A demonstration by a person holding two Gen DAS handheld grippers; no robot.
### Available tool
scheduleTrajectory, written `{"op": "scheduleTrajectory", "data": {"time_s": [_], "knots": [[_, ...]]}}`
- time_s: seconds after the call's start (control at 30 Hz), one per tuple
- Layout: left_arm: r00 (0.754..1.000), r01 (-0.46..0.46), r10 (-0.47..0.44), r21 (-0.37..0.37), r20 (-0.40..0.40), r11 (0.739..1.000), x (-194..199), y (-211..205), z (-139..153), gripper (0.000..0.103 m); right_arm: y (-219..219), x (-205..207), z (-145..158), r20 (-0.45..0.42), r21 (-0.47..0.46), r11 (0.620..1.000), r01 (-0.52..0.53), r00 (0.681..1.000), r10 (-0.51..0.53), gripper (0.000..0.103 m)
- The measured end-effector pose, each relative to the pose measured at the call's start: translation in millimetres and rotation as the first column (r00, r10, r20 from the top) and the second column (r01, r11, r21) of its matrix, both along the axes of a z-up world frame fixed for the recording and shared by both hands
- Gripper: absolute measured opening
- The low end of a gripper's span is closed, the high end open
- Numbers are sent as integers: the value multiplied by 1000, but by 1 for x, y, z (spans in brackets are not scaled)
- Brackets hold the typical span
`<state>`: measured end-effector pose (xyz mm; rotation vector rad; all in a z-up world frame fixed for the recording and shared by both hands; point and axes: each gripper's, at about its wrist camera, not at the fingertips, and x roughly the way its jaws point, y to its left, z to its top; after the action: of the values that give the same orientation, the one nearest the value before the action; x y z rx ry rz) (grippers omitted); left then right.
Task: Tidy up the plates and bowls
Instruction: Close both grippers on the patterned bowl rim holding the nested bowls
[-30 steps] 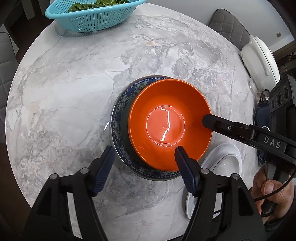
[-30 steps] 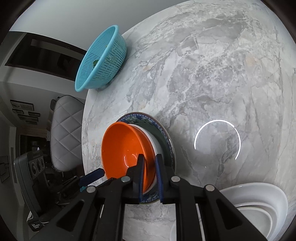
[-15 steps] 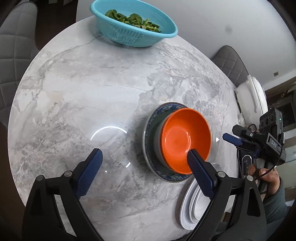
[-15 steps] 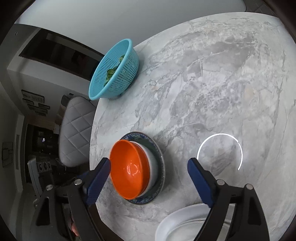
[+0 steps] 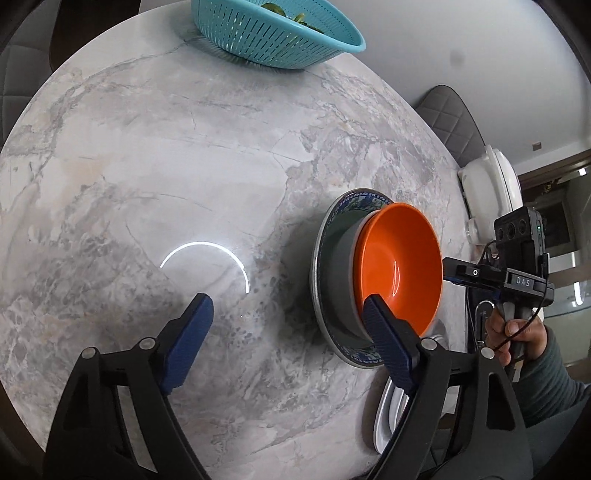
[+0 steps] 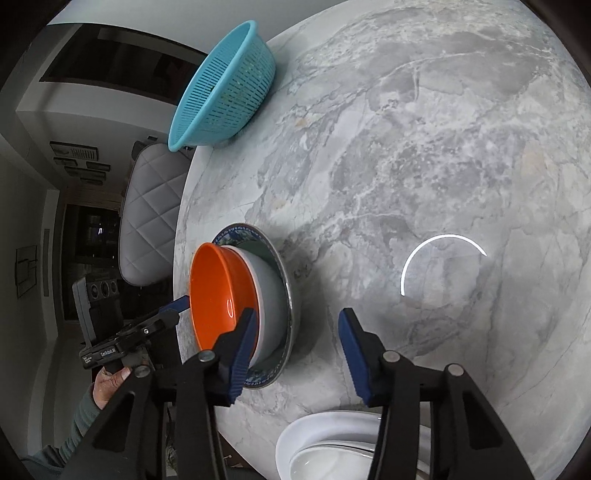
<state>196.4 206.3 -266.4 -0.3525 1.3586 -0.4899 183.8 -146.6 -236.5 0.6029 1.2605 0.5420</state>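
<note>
Both hand-held grippers are empty now and spread wide. A second ago the right hand-held gripper [image 6: 295, 347] was pinched on the rim of the orange bowl [image 5: 400, 266]; it has since let go and drawn back, its blue fingers framing bare desk just right of the stack in its own view. The left hand-held gripper [image 5: 288, 343] has pulled back too, its right finger overlapping the stack's near edge in the picture, though I cannot tell whether it touches.

That release suggests the bowl's placement is finished: it sits nested in a white bowl [image 6: 267, 295], which in turn rests on the blue-patterned plate [image 5: 332, 218], at right centre of the left view and lower left of the right view. The stack looks settled, with the orange bowl seated a little off-centre.

What probably remains is the pile of white dishes [image 6: 332, 439] at the bottom of the right view, near the desk's edge; I cannot count them.

The teal colander [image 5: 277, 33] at the top of the left view holds some green leaves. The marble desk [image 5: 184, 166] carries nothing else.
</note>
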Motion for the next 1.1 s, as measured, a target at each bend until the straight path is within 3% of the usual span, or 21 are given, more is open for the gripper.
{"op": "scheduleTrajectory", "data": {"time_s": [0.3,0.5,0.77,0.93,1.1], "knots": [[1000,12,-12,-7,-17,1000,2,0,-11,81,7,11,-11,-29,-6,999,-33,999,32,48],[998,52,-52,3,-36,999,4,-11,-20,49,15,16,-18,-49,-15,997,-71,996,70,40],[997,72,-71,7,-36,997,6,-23,-25,46,22,20,-27,-60,-11,996,-87,994,86,33],[995,91,-91,13,-43,996,8,-29,-26,37,23,22,-30,-55,1,996,-89,994,89,31],[994,107,-106,12,-40,994,10,-37,-21,19,30,24,-28,-40,0,995,-100,994,100,24]]}}
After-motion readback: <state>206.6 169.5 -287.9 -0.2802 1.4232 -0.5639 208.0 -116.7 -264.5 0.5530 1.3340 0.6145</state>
